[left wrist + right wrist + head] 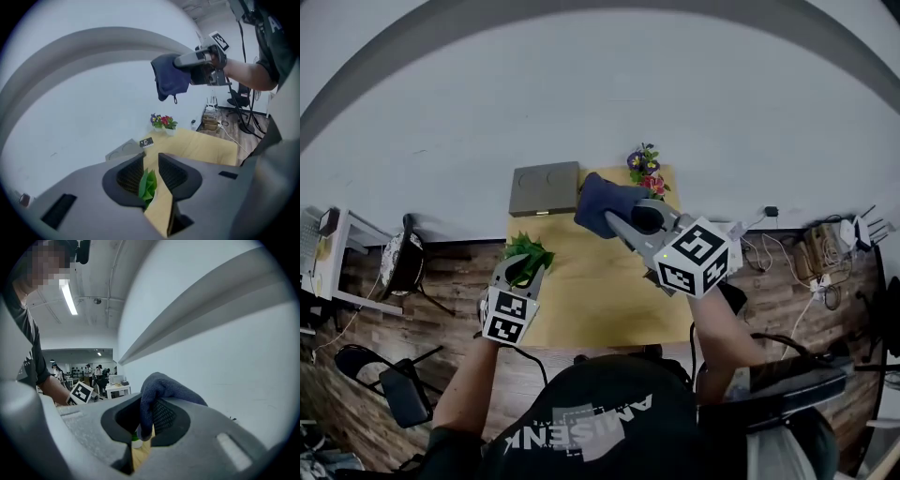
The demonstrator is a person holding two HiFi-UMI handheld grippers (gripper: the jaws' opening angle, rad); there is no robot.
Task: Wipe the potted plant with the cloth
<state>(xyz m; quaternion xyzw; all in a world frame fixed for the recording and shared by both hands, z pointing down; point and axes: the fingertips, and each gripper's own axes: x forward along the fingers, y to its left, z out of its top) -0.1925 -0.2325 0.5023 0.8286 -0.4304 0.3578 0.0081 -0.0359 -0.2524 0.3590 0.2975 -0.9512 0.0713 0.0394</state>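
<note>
Cloth (602, 204) of dark blue is hanging from the right hand-held gripper (623, 217), whose jaws are clamping it above the far side of the yellow bench (591, 291), near a pot of flowers (647, 171). The left hand-held gripper (525, 267) is hovering at the bench's left edge, its jaws standing apart around the green leaves of the potted plant (530, 251) without pressing them.
</note>
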